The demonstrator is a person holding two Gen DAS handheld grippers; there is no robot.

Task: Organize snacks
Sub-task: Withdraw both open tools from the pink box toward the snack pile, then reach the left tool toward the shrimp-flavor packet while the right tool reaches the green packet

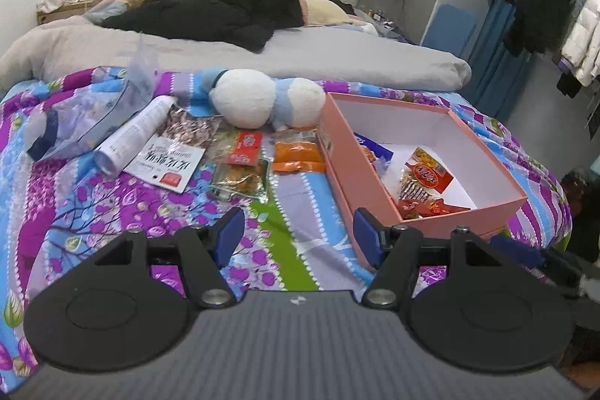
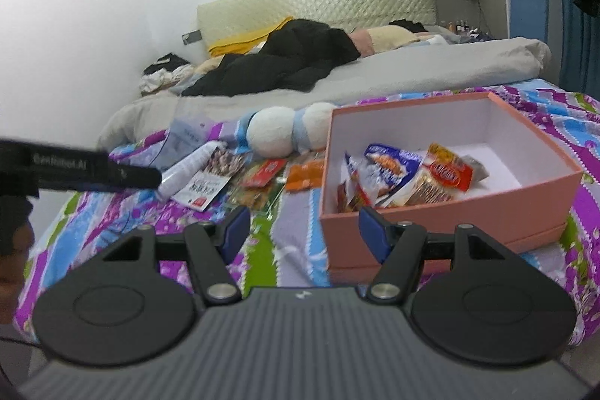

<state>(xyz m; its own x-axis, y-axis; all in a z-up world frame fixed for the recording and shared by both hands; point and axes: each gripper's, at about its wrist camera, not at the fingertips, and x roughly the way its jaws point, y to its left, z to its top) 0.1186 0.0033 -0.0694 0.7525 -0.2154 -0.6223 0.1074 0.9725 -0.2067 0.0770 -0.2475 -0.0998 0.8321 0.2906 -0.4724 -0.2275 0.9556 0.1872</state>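
Left gripper hung over the bedspread, jaws apart and empty; right gripper likewise. Just beyond, right, sat the pink box holding snack packets. Left of it, loose snacks lay near a plush toy.

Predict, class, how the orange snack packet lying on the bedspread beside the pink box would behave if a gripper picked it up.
The orange snack packet looks like thin, crinkled film, so it would probably flop and bend rather than stay stiff. It lies flat and seems small, so it is likely light. Its glossy wrapper may slip between pads, and on the soft bedspread it might slide or bunch when pushed.
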